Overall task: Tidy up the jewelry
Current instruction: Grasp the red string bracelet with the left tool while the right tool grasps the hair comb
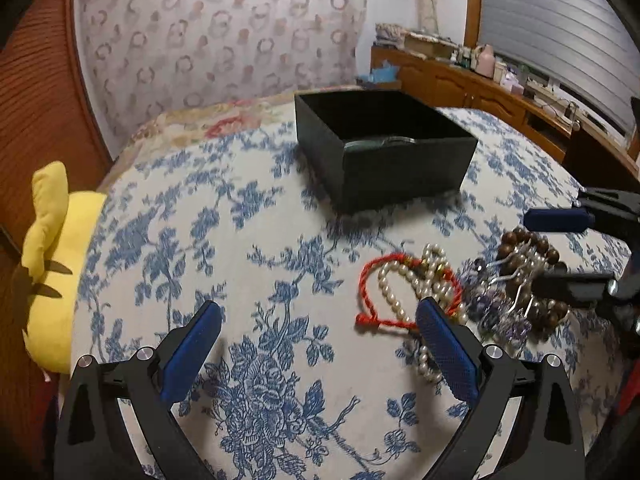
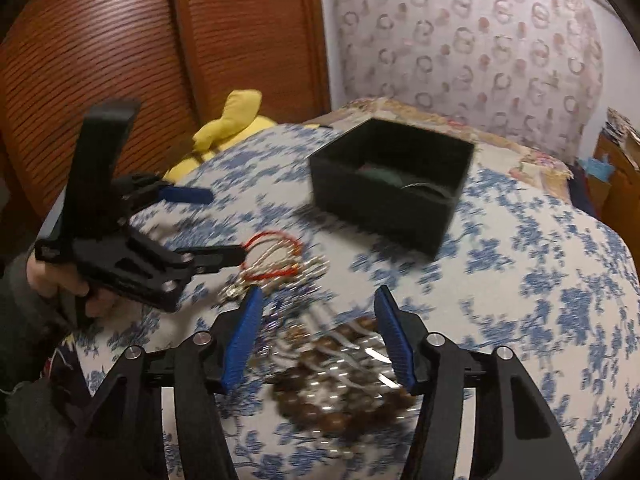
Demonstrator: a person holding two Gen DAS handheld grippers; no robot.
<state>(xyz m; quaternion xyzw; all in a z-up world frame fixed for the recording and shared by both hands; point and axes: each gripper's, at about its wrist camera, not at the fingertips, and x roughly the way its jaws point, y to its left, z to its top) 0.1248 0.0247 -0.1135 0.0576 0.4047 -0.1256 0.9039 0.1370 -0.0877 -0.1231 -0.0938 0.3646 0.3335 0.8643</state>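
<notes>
A pile of jewelry lies on the floral bedspread: a red cord bracelet, a pearl necklace, a purple and silver piece and a brown wooden bead bracelet. An open black box stands behind it, with something round inside. My left gripper is open, its right finger by the pearls. My right gripper is open over the brown beads, jaws either side of the pile. The red cord and box also show there, blurred.
A yellow plush toy lies at the bed's left edge by the wooden wardrobe. A patterned headboard cushion stands behind the box. A wooden dresser with bottles runs along the right wall.
</notes>
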